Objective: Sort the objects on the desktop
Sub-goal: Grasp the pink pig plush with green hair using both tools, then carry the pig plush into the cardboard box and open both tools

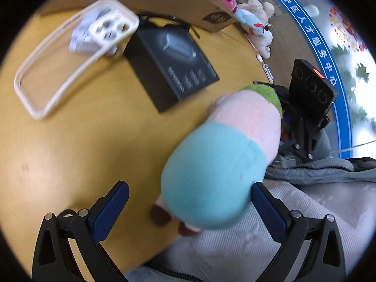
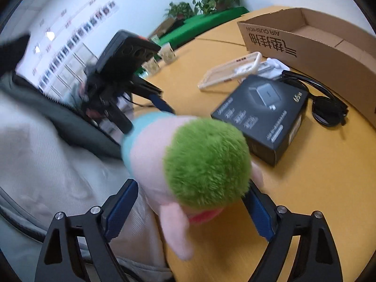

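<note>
Left wrist view: the plush toy [image 1: 218, 164] lies at the near edge of the tabletop [image 1: 82, 145], partly overhanging the person's lap. The left gripper [image 1: 190, 206] straddles the toy's turquoise lower half; its right pad touches the fabric, while the left pad stands clear with tabletop visible in the gap. The jaws are wide and do not clamp the toy. Whether the right pad presses or merely rests against it cannot be told through the blur.

In the right wrist view, the right gripper [image 2: 192, 209] approaches the same toy from the opposite end, around the green tuft. Its jaws are spread wide, one finger on each side of the head, and no firm squeeze is evident. Judgement: a bulky, soft item is being bracketed at both ends so that it can be lifted without sagging or rolling.

Further in on the tabletop lie a black charger box [image 2: 263, 115], a clear phone case [image 1: 70, 58] leaning on a small white item, and black sunglasses [image 2: 326, 108]. A cardboard box [image 2: 312, 35] stands along the far edge, probably a sorting destination. Other plush toys [image 1: 253, 18] lie beyond the cardboard box in the left wrist view.
</note>
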`<action>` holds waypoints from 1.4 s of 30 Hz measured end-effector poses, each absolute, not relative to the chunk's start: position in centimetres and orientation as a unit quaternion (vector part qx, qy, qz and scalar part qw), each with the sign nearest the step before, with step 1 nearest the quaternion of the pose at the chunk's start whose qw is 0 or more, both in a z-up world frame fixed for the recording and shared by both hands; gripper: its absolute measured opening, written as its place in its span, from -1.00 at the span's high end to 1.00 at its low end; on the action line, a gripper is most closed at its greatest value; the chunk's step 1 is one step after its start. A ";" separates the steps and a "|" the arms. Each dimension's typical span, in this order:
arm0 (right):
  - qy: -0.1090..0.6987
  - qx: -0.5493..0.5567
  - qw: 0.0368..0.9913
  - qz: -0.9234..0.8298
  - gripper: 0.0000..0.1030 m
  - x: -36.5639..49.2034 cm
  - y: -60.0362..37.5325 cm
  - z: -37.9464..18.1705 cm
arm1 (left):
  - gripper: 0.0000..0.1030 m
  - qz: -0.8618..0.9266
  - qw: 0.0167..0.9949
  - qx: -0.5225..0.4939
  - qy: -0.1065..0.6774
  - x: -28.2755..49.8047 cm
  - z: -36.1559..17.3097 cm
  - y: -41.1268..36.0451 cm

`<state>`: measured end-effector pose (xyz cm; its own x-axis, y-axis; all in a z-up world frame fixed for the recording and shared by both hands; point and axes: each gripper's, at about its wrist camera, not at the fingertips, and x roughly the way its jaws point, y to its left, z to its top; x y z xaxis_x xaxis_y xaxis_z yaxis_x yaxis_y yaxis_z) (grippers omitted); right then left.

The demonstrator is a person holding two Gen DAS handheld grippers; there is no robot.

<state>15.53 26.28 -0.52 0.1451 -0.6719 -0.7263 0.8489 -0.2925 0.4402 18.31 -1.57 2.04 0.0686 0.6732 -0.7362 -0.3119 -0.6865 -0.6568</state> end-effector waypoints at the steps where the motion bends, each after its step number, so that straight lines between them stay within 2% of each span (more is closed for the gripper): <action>1: 0.092 0.478 0.584 -0.650 -0.74 15.6 26.4 -0.6 | -0.99 0.660 0.369 -0.637 -0.150 18.7 1.9 -1.8; 5: 0.049 0.476 0.593 -0.648 -0.74 15.7 26.4 -0.3 | -1.00 0.632 0.372 -0.658 -0.170 18.3 0.3 -0.5; 7: 0.072 0.473 0.591 -0.649 -0.81 15.9 24.6 -0.7 | -0.97 0.615 0.381 -0.667 -0.179 18.5 -0.6 0.9; 9: 0.077 0.480 0.590 -0.645 -0.81 16.0 23.9 -1.3 | -0.75 0.608 0.393 -0.665 -0.182 18.7 -0.8 1.9; 11: 0.064 0.486 0.588 -0.644 -0.79 16.0 23.6 -1.8 | -0.73 0.615 0.390 -0.663 -0.173 18.6 -0.7 2.4; 16: 0.056 0.470 0.564 -0.676 -0.54 16.2 23.2 -1.5 | -0.52 0.643 0.380 -0.647 -0.155 17.5 1.0 2.6; 21: 0.035 0.419 0.537 -0.731 -0.48 14.5 24.3 1.9 | -0.50 0.715 0.392 -0.570 -0.100 14.0 7.8 3.1; 26: 0.044 0.325 0.506 -0.798 -0.48 10.3 25.6 9.3 | -0.51 0.793 0.399 -0.459 -0.039 8.4 16.4 4.4; 33: 0.049 0.198 0.473 -0.857 -0.48 3.7 26.6 19.6 | -0.51 0.865 0.391 -0.314 -0.011 0.9 27.0 4.3; 37: 0.024 0.167 0.472 -0.865 -0.48 -1.3 26.3 23.1 | -0.51 0.882 0.377 -0.282 -0.019 -3.2 30.1 4.2; 42: -0.015 0.153 0.476 -0.866 -0.46 -7.2 25.3 24.7 | -0.51 0.892 0.358 -0.274 -0.022 -8.0 31.4 1.1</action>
<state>-7.16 25.29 24.66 -0.5000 -0.8288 -0.2512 0.8197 -0.5465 0.1714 -8.03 1.09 31.39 -0.5939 0.6508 -0.4730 -0.6263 -0.7430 -0.2359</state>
